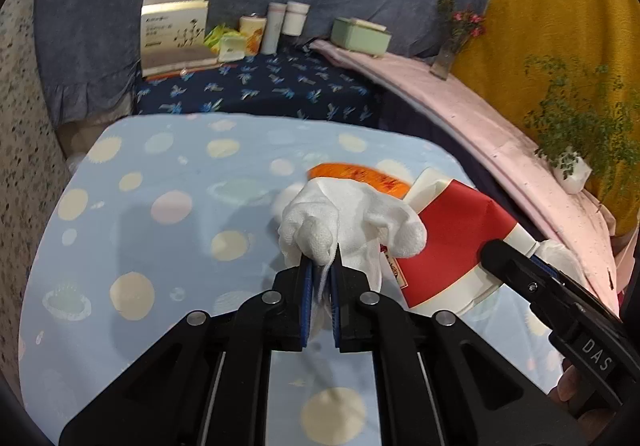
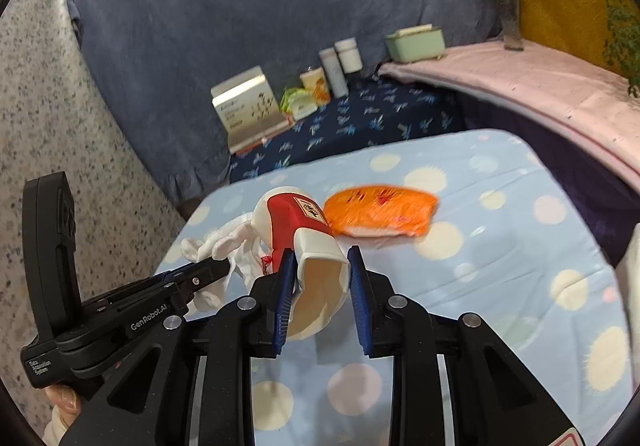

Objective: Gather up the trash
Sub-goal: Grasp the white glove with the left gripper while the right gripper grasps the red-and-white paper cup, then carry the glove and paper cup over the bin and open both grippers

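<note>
Desk (image 1: 160, 182): one, under a pale blue spotted cloth.
Orange packet (image 2: 380, 214): one, lying flat past the cup, far side.
Cup (image 2: 308, 246): one red-and-white paper cup on its side, mouth toward the right gripper (image 2: 320, 258), whose fingers have just been closing and now pinch its rim.
Tissue (image 1: 344, 218): one white wad, left of the cup, pinched in the left gripper (image 1: 322, 260), fingers nearly together.
Views: only the right view shows the cup's open mouth; only the left shows the tissue's weave.
</note>
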A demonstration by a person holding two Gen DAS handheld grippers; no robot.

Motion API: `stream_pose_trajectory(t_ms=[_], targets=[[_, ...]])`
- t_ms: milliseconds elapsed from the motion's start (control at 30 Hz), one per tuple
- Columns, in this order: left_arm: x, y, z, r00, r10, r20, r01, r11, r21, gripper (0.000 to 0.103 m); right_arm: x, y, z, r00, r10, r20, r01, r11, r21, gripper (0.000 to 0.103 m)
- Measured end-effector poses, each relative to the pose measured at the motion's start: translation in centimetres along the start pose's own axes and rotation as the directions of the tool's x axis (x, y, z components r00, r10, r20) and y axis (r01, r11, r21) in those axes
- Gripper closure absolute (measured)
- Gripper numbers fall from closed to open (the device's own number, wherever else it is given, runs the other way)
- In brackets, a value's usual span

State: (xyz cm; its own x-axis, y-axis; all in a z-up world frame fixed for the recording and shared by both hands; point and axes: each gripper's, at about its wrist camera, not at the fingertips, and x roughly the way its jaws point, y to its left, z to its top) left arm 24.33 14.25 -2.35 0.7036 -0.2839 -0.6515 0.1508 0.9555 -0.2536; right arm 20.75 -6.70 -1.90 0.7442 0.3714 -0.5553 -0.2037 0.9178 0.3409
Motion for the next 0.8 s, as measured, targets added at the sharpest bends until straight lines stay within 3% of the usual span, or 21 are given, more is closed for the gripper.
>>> stream_pose_trajectory(t_ms=[333,800], targets=[[-3.5,-8.4,2.1,0.995,-0.083,0.061,0.077,0.993,0.089,0.096,-9.6,-4.6,3.6,0.980,-0.098,0.173,0.094,0.995,0.032,0.077],[-6.6,-21.0,1.7,0.970,-0.231,0.073,0.202,0.939,0.279,0.096,-20.6,-11.4,4.3,0.904,-0.270,0.330,0.241,0.962,0.127,0.077]])
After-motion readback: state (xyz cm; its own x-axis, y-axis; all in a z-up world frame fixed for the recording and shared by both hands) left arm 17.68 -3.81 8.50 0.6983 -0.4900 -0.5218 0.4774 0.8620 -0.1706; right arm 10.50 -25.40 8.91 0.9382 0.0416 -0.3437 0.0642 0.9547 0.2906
